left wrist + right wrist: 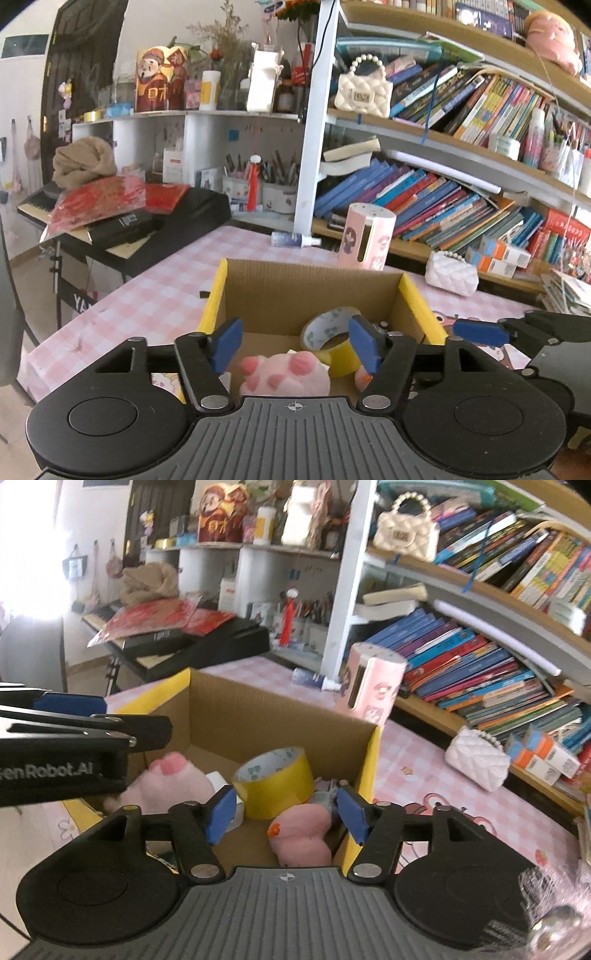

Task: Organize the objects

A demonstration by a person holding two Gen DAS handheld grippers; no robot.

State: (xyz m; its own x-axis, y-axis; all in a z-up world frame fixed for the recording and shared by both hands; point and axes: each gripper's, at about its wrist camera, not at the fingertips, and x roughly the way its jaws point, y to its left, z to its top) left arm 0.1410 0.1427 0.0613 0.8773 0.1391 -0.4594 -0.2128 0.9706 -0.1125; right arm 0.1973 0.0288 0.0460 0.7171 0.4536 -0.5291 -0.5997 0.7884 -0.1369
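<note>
Between the blue pads of the left hand-held gripper point(294, 345), nothing is gripped: the jaws stand apart above the pink paw plush point(284, 374). The right hand-held gripper point(287, 818) is likewise released, over the pink duck plush point(301, 836). Both toys lie inside the cardboard box point(310, 286) beside the yellow tape roll point(275, 784) (so these items count as stowed). On the pink checked bench point(166, 291), a white quilted purse point(451, 277), a pink cylinder point(365, 236) and a small bottle point(293, 239) remain outside.
</note>
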